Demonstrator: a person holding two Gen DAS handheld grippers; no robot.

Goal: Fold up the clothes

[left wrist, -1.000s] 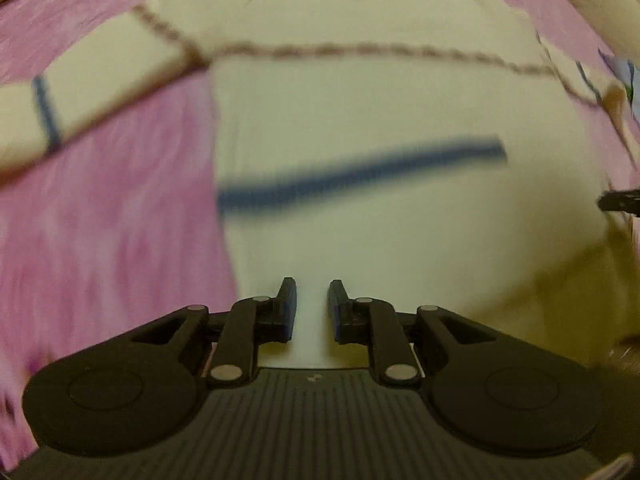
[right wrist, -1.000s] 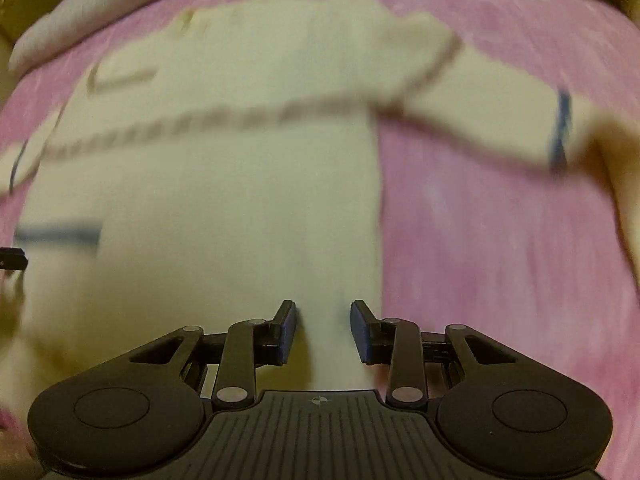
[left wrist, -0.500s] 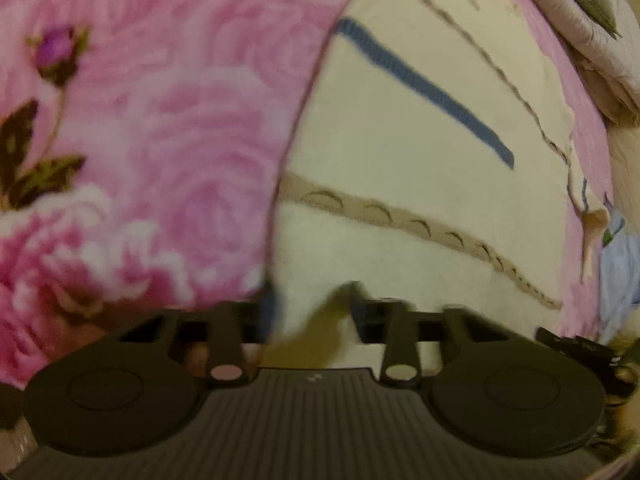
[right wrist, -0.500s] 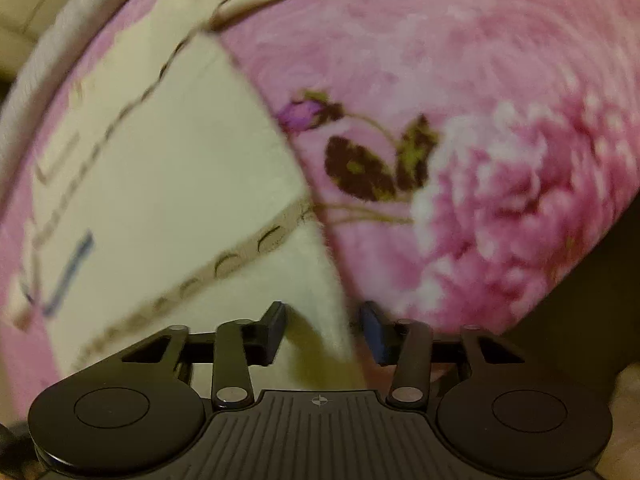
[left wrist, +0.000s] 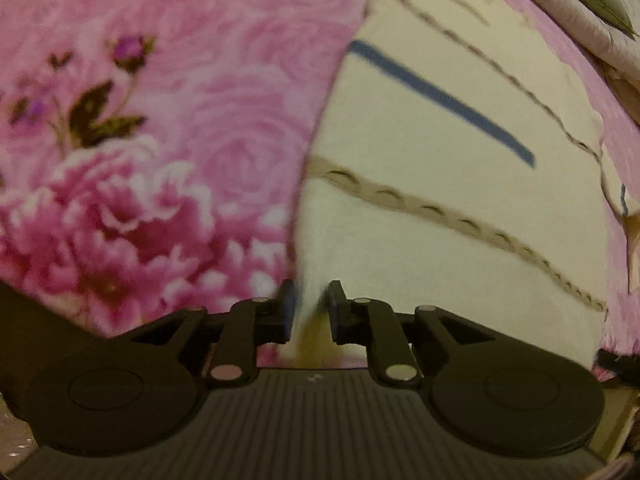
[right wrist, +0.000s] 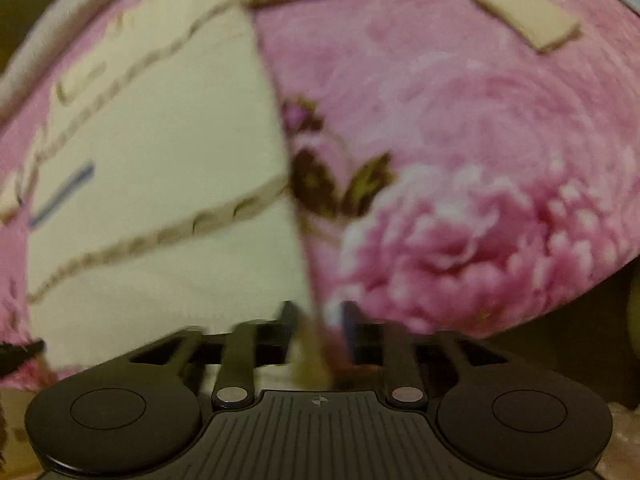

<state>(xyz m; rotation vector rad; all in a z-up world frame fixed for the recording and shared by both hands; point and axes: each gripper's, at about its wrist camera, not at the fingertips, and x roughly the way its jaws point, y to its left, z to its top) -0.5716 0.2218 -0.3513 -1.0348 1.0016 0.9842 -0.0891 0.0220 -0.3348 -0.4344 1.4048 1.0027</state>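
A cream sweater [left wrist: 440, 200] with a blue stripe and tan trim lies flat on a pink floral blanket [left wrist: 180, 160]. My left gripper [left wrist: 312, 304] is at the hem's left corner. Its jaws are opening, and the cloth still fills the narrow gap between the fingers. In the right wrist view the same sweater [right wrist: 160, 160] runs down to my right gripper [right wrist: 320, 320] at the hem's right corner. Those jaws are opening too, with the hem's edge between them and pink showing beside it. One sleeve [right wrist: 520, 12] lies across the blanket [right wrist: 460, 160] at the top right.
A pale quilt [left wrist: 580, 0] is bunched at the far right corner of the bed. The blanket's edge [right wrist: 560, 312] drops off into shadow at the lower right of the right wrist view.
Both grippers have moved from over the sweater's body to the two hem corners and rolled. Their fingers spread wider half a second ago and now stand closer around the hem.
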